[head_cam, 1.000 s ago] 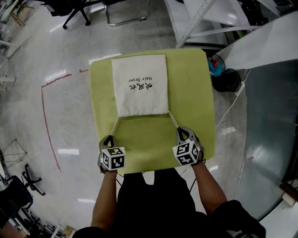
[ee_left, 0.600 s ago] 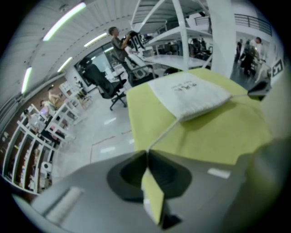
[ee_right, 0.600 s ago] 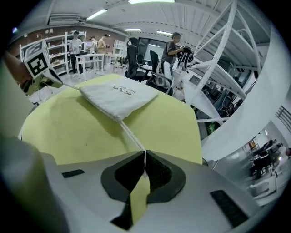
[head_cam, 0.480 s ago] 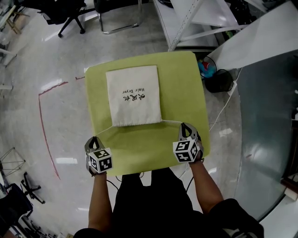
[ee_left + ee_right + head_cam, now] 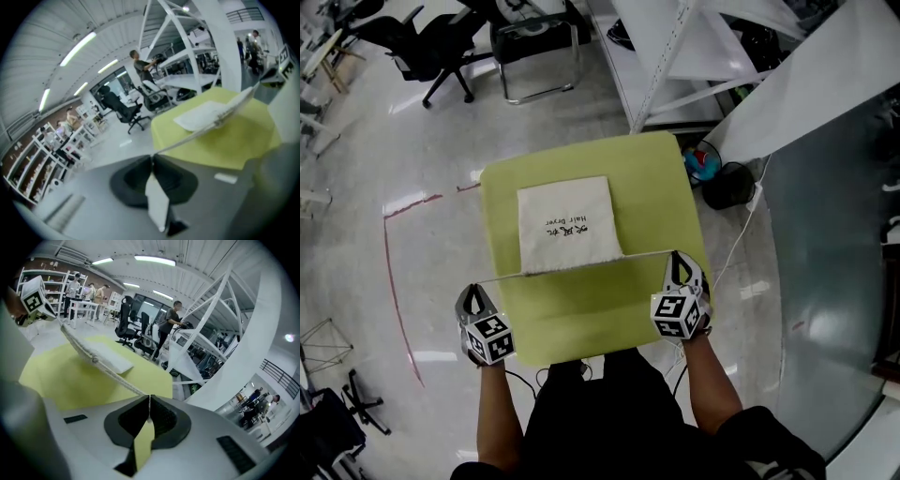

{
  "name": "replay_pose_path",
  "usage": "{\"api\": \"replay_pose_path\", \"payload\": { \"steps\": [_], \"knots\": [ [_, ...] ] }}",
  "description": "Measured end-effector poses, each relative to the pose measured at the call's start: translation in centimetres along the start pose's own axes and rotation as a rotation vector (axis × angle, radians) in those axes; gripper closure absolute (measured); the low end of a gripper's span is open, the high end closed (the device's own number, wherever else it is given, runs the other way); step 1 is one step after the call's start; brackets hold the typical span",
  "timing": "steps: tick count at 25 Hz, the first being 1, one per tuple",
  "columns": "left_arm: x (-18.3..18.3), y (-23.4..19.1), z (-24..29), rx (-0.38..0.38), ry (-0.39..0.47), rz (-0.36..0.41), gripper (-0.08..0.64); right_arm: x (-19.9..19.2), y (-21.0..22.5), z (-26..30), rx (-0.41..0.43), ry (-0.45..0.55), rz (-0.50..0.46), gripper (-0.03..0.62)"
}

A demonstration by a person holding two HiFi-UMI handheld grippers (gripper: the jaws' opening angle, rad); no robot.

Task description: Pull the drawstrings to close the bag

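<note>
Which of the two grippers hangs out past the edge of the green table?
The left gripper; the right gripper is above the green table.

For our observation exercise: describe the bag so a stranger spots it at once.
Find the yellow-green table. On it lies a flat cream cloth bag, the only thing bearing black print, its cords pulled taut to either side.

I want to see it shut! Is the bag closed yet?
Almost. Done: the left claw and right claw are shut on the drawstrings. In hand: those run taut, straight out both sides of the bag. Left: I can't tell if its mouth is fully bunched; then letting go.
</note>
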State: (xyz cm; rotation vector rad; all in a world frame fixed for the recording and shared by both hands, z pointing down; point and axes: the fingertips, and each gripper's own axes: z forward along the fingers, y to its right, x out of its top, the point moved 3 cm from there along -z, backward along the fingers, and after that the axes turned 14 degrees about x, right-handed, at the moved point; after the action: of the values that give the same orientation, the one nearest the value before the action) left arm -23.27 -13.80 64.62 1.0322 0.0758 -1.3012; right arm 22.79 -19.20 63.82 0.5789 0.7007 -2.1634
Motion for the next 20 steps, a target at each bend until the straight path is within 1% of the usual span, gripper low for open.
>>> {"api": "replay_pose_path", "payload": {
  "steps": [6, 10, 13, 17, 20],
  "knots": [
    [5.2, -4.4, -2.4, 0.022, 0.113, -0.191, 0.532, 6.6, 4.0, -5.8, -0.171, 0.207, 0.009, 0.578],
    [9.2, -7.6, -4.1, 0.049, 0.229, -0.260, 0.532, 10.2, 6.6, -9.2, -0.261, 0.300, 0.030, 0.578],
    [10.8, -9.4, -4.7, 0.053, 0.285, -0.292, 0.532, 11.4, 8.2, -10.7, -0.292, 0.327, 0.057, 0.578],
    [11.1, -11.4, -5.5, 0.055, 0.308, -0.356, 0.531, 11.9, 9.2, -12.6, -0.324, 0.360, 0.092, 0.578],
    [11.3, -12.6, -5.6, 0.055, 0.321, -0.403, 0.531, 12.7, 9.7, -13.5, -0.338, 0.404, 0.109, 0.578]
  ]
}}
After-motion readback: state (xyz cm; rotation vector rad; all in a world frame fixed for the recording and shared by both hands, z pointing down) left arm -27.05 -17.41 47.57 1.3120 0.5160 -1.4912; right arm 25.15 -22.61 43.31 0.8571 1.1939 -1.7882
